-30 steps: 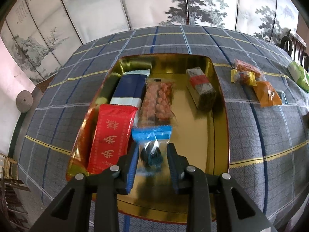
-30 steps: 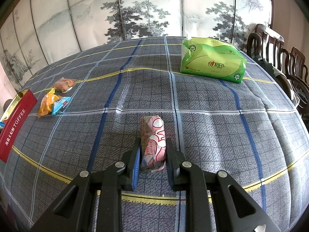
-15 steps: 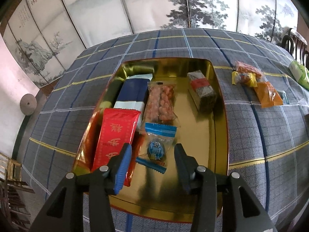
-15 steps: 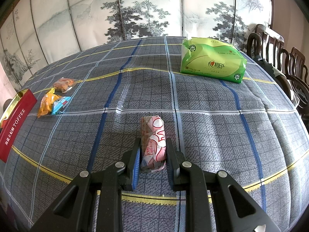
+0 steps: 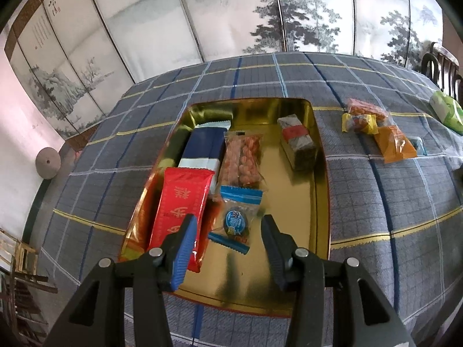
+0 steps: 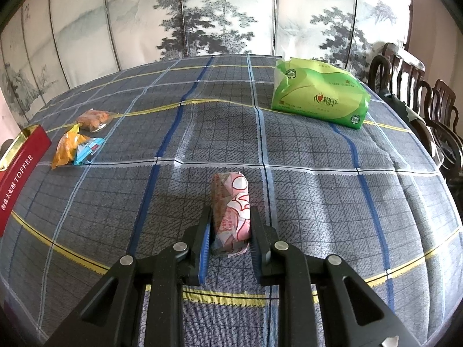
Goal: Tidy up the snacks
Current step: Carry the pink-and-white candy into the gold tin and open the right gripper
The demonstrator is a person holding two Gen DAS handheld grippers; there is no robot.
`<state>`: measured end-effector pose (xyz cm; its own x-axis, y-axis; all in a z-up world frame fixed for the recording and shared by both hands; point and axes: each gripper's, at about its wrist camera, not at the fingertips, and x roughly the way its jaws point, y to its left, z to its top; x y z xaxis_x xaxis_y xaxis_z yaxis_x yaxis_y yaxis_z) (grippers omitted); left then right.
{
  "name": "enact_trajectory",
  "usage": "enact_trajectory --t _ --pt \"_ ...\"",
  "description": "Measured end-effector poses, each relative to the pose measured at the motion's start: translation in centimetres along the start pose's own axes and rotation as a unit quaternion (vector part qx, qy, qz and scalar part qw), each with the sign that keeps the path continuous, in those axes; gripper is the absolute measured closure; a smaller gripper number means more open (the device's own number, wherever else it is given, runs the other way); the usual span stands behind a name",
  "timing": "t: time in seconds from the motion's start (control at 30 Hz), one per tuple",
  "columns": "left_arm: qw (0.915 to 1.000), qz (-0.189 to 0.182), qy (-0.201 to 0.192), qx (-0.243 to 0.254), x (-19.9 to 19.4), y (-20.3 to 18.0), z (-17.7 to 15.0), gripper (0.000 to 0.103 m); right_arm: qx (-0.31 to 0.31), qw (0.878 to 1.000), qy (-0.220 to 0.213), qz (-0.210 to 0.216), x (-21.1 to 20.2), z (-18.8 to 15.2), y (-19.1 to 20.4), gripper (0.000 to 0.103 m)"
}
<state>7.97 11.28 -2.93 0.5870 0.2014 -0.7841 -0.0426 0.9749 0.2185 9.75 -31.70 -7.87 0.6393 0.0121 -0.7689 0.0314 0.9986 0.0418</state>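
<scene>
Hidden: tin [image 5: 319, 190] near rim cut off behind left gripper [image 5: 228, 241]; red packet [image 5: 179, 211] partly covered by its finger
Left gripper: released, jaws just opened; blue-edged snack [image 5: 237, 219] lies in tin, at 12 o'clock from tips
Right gripper [image 6: 230, 235]: clenched on pink packet [image 6: 231, 205], on tablecloth [image 6: 332, 202]
Changed: blue-edged snack freed a second ago

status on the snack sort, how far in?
Done: five packets lie in the gold tin tray, including the blue-ended clear packet under the open left claw. In hand: right claw grips the pink wrapped bar. Left: loose orange packets on the cloth.
</scene>
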Motion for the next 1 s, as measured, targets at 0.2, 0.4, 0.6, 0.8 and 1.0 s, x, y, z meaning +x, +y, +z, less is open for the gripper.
enact_trajectory --t 0.2,0.4,0.6,0.8,1.0 --pt "0.9991 -0.006 -0.043 -0.007 -0.8 0.8 -0.6 0.056 -0.008 1.0 0.001 -0.008 0.0 0.0 -0.5 0.082" --pt "0.9928 -0.042 -0.099 -0.054 -1.8 3.5 -1.4 0.056 -0.011 1.0 0.001 -0.014 0.0 0.2 -0.2 0.082" --pt "0.9863 -0.069 -0.122 -0.087 -2.0 5.6 -1.9 0.056 -0.005 1.0 0.001 -0.027 -0.2 0.0 0.4 0.082" --pt "0.9875 -0.033 -0.13 -0.082 -2.2 6.0 -2.1 0.055 -0.002 1.0 -0.004 -0.014 -0.8 0.5 2.6 0.083" --pt "0.9882 -0.021 -0.128 -0.081 -1.8 6.2 -2.5 0.048 -0.032 0.998 -0.027 0.048 -3.0 2.7 9.1 0.083"
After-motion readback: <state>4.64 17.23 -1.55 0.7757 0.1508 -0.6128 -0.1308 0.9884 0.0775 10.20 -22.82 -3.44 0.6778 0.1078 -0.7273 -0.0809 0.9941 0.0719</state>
